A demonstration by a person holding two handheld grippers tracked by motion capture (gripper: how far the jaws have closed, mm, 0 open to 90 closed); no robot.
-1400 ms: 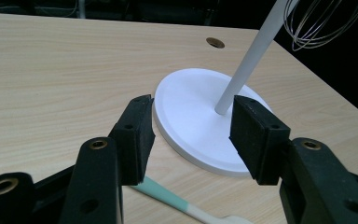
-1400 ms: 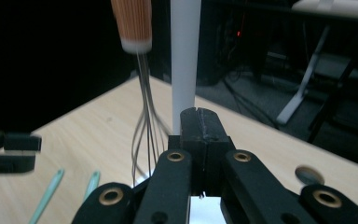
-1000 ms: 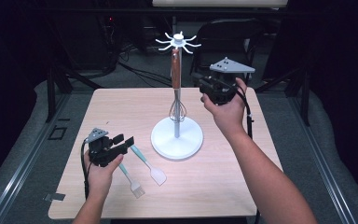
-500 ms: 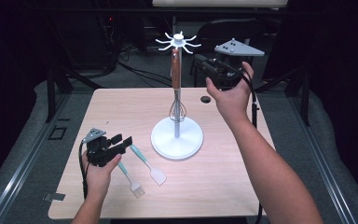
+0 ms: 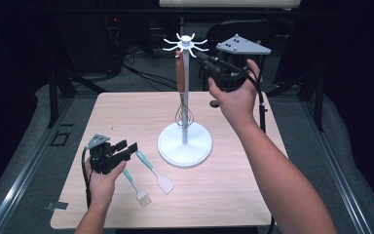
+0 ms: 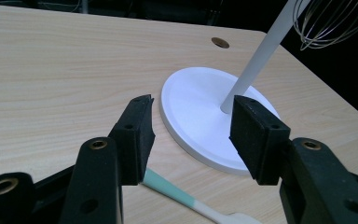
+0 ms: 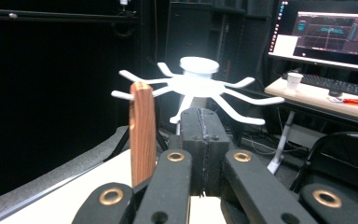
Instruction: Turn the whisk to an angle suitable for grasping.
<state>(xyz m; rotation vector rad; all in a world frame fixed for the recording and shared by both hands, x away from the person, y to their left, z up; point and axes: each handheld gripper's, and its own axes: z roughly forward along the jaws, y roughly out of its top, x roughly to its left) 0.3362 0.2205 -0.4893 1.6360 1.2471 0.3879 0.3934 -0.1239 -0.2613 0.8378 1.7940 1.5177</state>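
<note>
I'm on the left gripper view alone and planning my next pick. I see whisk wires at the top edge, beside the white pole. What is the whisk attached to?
Observer: The whisk hangs by its wooden handle from a hook at the top of the stand, clear of the table.
Operator: Where is the right gripper?
Observer: The right gripper is raised beside the stand's hooks, its fingers shut with nothing between them.
Operator: Is anything besides the spatula lying near me?
Observer: Yes, a brush lies beside the spatula, on the side nearer the person, close to the left gripper.
</note>
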